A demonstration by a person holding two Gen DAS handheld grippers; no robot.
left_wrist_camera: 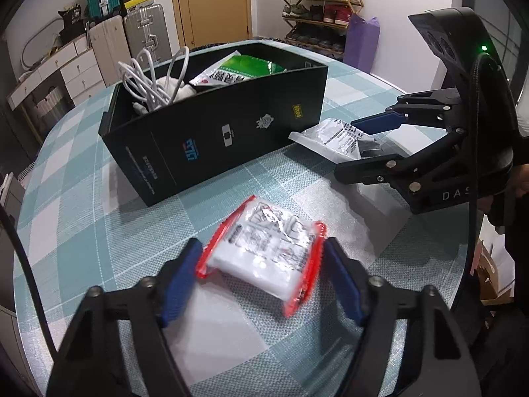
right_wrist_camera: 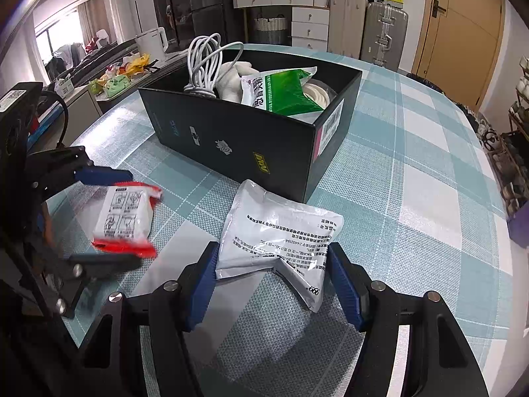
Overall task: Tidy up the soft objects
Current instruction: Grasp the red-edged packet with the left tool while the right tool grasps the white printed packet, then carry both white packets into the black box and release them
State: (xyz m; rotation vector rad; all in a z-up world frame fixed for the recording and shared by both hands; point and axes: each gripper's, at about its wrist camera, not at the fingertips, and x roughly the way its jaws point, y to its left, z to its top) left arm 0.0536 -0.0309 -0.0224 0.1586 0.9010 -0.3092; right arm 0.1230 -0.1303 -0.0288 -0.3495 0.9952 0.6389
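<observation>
Sitting between left hand-held gripper (left_wrist_camera: 261, 258) pads, red-edged packet (left_wrist_camera: 264, 258), pinched

Red-edged packet (left_wrist_camera: 264, 251), white pouch (right_wrist_camera: 281, 231), tabletop

Black grippers (left_wrist_camera: 261, 264), blue ribbed pads (right_wrist_camera: 344, 281)

"999" on silver pouch (right_wrist_camera: 281, 231); perhaps "DAS" on hand-held gripper (left_wrist_camera: 373, 145).
</observation>
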